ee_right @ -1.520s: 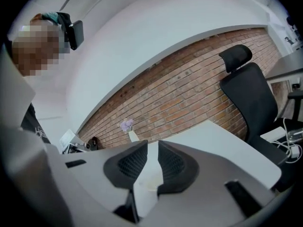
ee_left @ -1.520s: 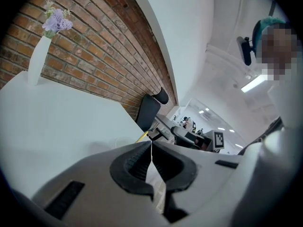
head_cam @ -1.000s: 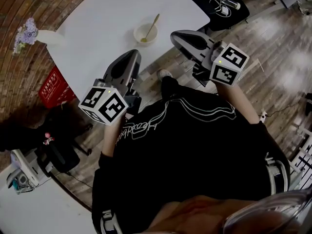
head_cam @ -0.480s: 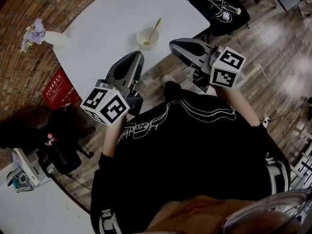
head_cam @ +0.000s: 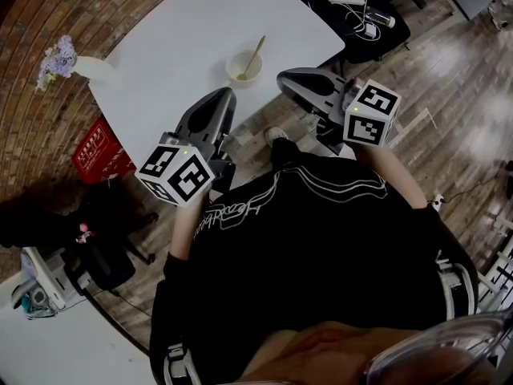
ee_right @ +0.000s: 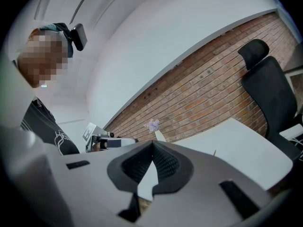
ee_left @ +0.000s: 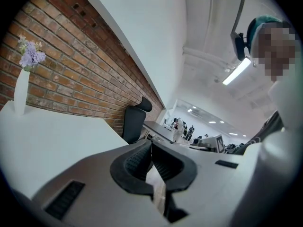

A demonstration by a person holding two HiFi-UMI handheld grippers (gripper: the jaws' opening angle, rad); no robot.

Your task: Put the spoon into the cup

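A small cream cup (head_cam: 244, 66) stands on the white table (head_cam: 184, 46) near its front edge. A gold spoon (head_cam: 255, 52) rests inside the cup, its handle leaning out over the far rim. My left gripper (head_cam: 224, 95) hovers at the table's front edge, below and left of the cup; in its own view the left gripper (ee_left: 151, 144) has its jaws together with nothing in them. My right gripper (head_cam: 283, 77) is off the table, just right of the cup; the right gripper (ee_right: 152, 144) is likewise shut and empty.
A white vase with purple flowers (head_cam: 62, 60) stands at the table's far left corner. A red crate (head_cam: 94, 146) sits on the floor beside the table. A black side table with cables (head_cam: 362, 13) is at the upper right, and a black office chair (ee_right: 270, 91) stands beyond the white table.
Both grippers stay shut and nearly in place; the whole view has shifted slightly, so the cup with the spoon sits a little lower in the frame.
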